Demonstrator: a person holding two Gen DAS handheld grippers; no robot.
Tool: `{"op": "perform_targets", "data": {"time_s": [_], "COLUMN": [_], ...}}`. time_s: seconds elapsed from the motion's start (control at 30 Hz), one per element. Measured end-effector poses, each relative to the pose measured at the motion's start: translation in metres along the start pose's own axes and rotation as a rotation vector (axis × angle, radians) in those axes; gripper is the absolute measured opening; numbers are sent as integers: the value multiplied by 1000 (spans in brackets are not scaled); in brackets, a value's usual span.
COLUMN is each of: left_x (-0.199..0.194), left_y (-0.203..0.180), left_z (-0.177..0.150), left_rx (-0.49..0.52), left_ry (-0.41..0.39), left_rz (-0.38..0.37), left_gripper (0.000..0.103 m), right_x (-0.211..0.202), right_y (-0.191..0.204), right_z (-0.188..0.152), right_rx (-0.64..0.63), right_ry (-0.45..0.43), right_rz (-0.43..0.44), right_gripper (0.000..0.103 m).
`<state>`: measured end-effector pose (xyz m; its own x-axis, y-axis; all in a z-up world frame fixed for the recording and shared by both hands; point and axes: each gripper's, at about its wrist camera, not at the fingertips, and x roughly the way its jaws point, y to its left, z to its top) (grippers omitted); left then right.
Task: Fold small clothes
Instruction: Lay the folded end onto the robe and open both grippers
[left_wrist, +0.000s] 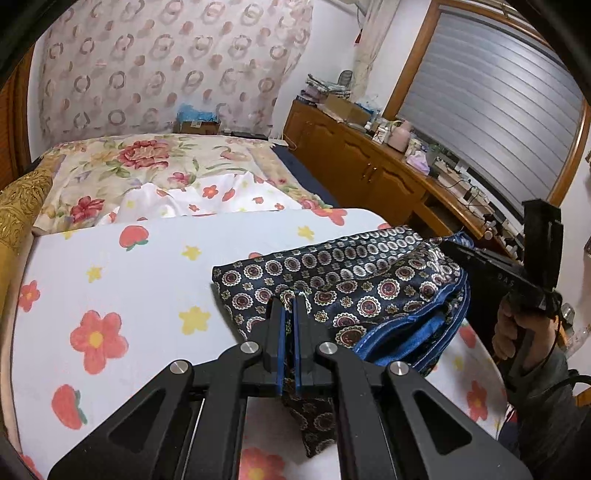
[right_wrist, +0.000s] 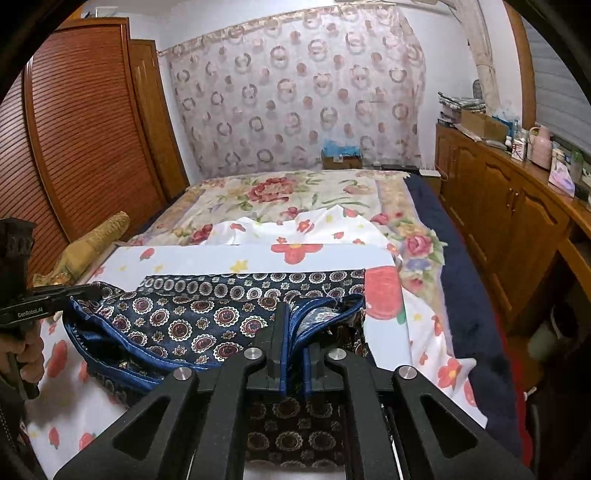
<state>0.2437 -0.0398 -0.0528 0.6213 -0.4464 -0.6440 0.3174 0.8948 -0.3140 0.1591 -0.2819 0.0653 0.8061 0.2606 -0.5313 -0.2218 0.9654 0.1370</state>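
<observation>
A dark navy cloth (left_wrist: 362, 280) with round medallions and blue trim lies partly doubled over on the flowered white sheet (left_wrist: 110, 295). My left gripper (left_wrist: 290, 299) is shut on its near left edge, and a corner of the cloth hangs below the fingers. In the right wrist view my right gripper (right_wrist: 295, 314) is shut on the blue-trimmed layers at the cloth's (right_wrist: 192, 317) near right corner. The two grippers hold the near edge raised, and the far part rests flat. The right gripper (left_wrist: 448, 245) shows at the cloth's right end, the left gripper (right_wrist: 92, 290) at its left end.
A person's hand (left_wrist: 517, 332) grips the right tool's handle. Behind the sheet lies a bed with a floral quilt (left_wrist: 129, 162) and a gold pillow (right_wrist: 96, 236). A wooden cabinet (right_wrist: 498, 206) loaded with small items runs along the right, and a slatted wardrobe (right_wrist: 85, 129) stands to the left.
</observation>
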Motion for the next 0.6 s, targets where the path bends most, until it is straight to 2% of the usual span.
{"op": "perform_targets", "data": {"time_s": [0.13,0.23,0.27,0.37,0.43,0.47,0.5,0.53,0.6], "left_x": [3,4,4,6,7,6,5,1,-11], "left_y": [1,1,2,2,3,2,2,1,3], "left_z": [0,1,1,2,3,3,4,4,7], "left_rx": [20,12,13,18,26,34,46,61,76], "left_ry": [6,9,9,9,9,11,10,-8,-47], "left_rz": [8,-2,-6,-6,1,13,26,47,61], "left_gripper": [4,4,4,4,9,13,26,35,63], "right_x": [1,0,-1,-11,-23,-28,-32,-36,-42], "right_y": [4,4,3,0,0,1,2,2,0], "right_z": [8,16,18,21,21,19,17,14,7], "right_rx": [-15,-3,1,14,13,6,-3,-14,-23], "right_ry": [19,21,14,10,-9,-9,-8,-7,-14], "right_rz": [-29,-53,-53,-101,-80,-88,-104,-113,-118], "right_gripper": [7,21,28,31,34,37,37,37,40]}}
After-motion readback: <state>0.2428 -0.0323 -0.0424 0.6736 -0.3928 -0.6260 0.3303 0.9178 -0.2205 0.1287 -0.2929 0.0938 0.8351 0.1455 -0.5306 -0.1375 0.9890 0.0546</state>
